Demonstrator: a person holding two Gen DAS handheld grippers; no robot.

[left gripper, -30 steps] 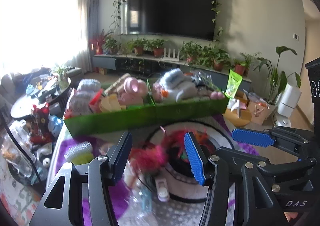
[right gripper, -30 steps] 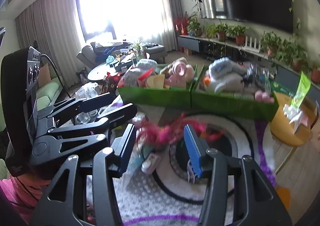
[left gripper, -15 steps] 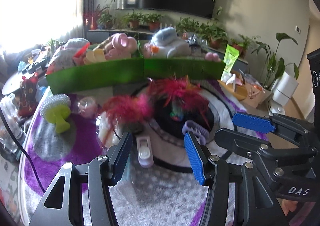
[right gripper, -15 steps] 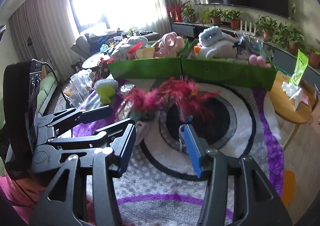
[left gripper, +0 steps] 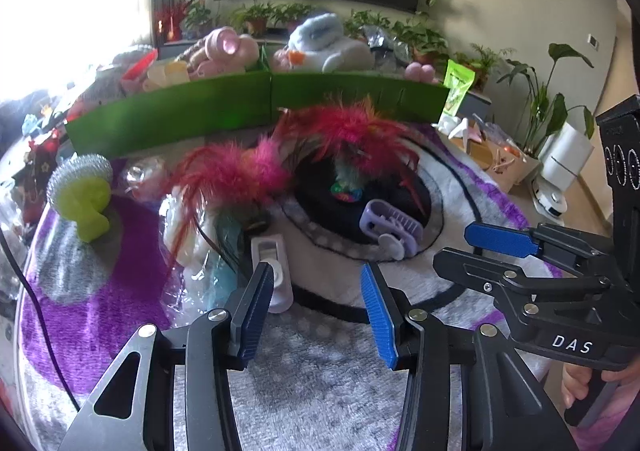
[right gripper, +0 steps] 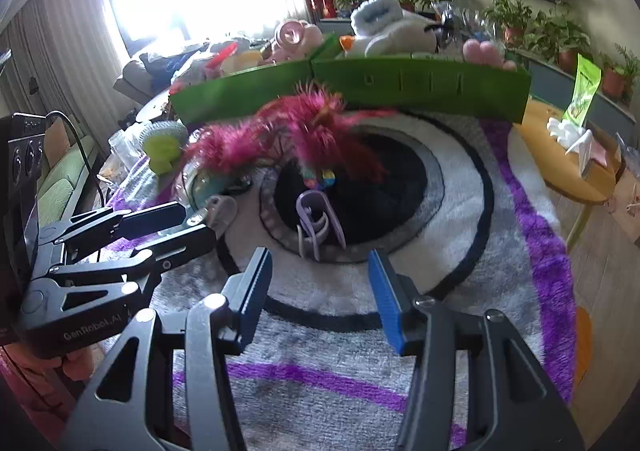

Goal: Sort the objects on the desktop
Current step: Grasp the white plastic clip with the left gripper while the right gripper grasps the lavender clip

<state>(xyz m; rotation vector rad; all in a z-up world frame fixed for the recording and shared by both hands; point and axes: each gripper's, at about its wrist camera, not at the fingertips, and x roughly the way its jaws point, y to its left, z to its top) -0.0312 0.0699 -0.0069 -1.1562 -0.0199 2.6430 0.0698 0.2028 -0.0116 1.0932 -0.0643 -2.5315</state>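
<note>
While your left hand-held gripper [left gripper: 316, 301] and right hand-held gripper [right gripper: 320, 291] hang spread and empty, the lilac hair claw [right gripper: 316, 221] lies beyond them near pink feathers [left gripper: 240, 171].

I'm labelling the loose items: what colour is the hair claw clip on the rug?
Pale lilac. The hair claw clip shows best in the left wrist view.

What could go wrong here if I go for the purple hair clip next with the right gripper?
1. The purple hair clip lies on the fluffy rug; the open right gripper may snag pile or push the clip along instead of pinching it.
2. The pink feather toys lie just behind the clip, so loose feathers might get caught in the grasp.
3. The left gripper, also open, hovers close beside the right one; the two could bump.
</note>
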